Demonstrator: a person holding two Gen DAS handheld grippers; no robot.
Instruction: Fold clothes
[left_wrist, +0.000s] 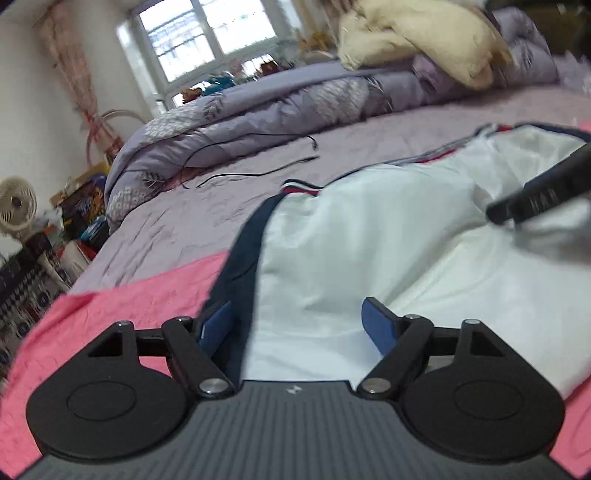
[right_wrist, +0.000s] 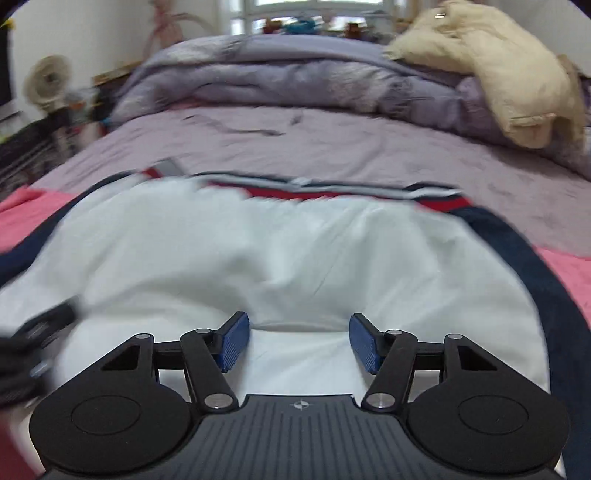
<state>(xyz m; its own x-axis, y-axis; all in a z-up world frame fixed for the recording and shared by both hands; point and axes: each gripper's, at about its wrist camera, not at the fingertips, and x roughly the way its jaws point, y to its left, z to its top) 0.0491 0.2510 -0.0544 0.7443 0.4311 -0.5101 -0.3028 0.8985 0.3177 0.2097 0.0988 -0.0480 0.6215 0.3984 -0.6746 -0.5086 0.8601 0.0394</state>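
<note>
A jacket lies on the bed with its white lining facing up, a navy edge and red, white and navy striped trim. My left gripper hovers low over its near left edge. Its jaws are open, the left blue pad by the navy edge and the right pad on the lining. My right gripper is open over a raised fold of the white lining. In the left wrist view the right gripper shows as a black bar. The left gripper is a blur in the right wrist view.
The jacket rests on a pink cloth over a lilac bedsheet. A black cable lies on the sheet. A bunched lilac duvet and a cream pillow sit at the far side. A fan stands left of the bed.
</note>
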